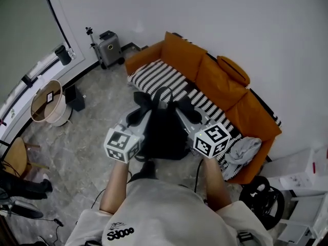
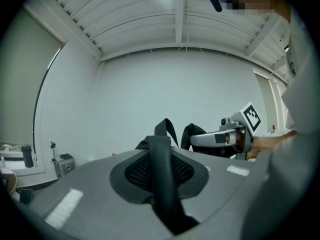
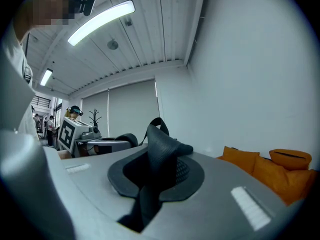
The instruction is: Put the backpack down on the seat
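Holding backpack (image 1: 163, 133) (by straps (image 2: 163, 176)) near sofa (image 1: 221, 78).

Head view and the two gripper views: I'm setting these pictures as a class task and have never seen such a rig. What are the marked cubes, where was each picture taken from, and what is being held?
There is no robot here. A person holds a two-jaw tool in each hand: the left tool and the right tool. The marked cubes are parts of those tools. The head view looks down from a camera on the person's head. Each gripper view looks along one tool's own jaws. Each tool is shut on a black padded strap of the black fabric backpack. The backpack hangs at the front of the orange sofa, apparently not yet set down. On the sofa's seat lie a black-and-white striped cover and a grey cloth.
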`<state>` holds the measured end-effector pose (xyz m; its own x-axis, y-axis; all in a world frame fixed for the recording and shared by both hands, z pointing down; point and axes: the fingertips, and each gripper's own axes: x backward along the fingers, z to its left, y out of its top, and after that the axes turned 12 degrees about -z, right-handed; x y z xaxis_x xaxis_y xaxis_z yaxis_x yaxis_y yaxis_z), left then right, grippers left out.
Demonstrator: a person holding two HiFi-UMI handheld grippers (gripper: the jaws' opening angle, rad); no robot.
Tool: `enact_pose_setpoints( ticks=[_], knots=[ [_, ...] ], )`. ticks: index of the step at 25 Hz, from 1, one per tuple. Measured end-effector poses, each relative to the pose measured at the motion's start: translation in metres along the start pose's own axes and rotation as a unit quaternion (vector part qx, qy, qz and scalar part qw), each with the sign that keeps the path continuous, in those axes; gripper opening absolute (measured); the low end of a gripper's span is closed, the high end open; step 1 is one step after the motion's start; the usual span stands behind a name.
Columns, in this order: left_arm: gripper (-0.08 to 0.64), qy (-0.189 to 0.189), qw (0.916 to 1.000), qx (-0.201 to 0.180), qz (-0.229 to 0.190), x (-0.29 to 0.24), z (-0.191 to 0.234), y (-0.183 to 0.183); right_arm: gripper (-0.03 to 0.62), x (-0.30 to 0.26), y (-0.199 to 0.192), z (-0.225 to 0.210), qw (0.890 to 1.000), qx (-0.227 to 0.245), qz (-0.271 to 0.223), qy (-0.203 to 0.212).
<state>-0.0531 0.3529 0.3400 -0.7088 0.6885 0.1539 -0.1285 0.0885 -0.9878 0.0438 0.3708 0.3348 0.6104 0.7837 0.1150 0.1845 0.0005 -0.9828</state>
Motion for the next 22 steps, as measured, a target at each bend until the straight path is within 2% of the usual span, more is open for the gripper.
enact_pose_setpoints(
  ticks=[8,14,22],
  knots=[
    [0.064,-0.016,0.9998,0.013,-0.003,-0.080,0.072,-0.015,0.037,-0.077,-0.002,-0.070,1.000,0.007,-0.002,-0.014],
    [0.064,-0.034,0.9993,0.010,0.006,-0.144,0.116,-0.019,0.044,-0.129,0.002,-0.126,0.999,-0.017,-0.007,-0.050],
    [0.064,-0.052,0.9982,0.026,0.015,-0.199,0.177,-0.029,0.049,-0.198,0.002,-0.175,0.997,-0.015,0.008,-0.072]
  ],
)
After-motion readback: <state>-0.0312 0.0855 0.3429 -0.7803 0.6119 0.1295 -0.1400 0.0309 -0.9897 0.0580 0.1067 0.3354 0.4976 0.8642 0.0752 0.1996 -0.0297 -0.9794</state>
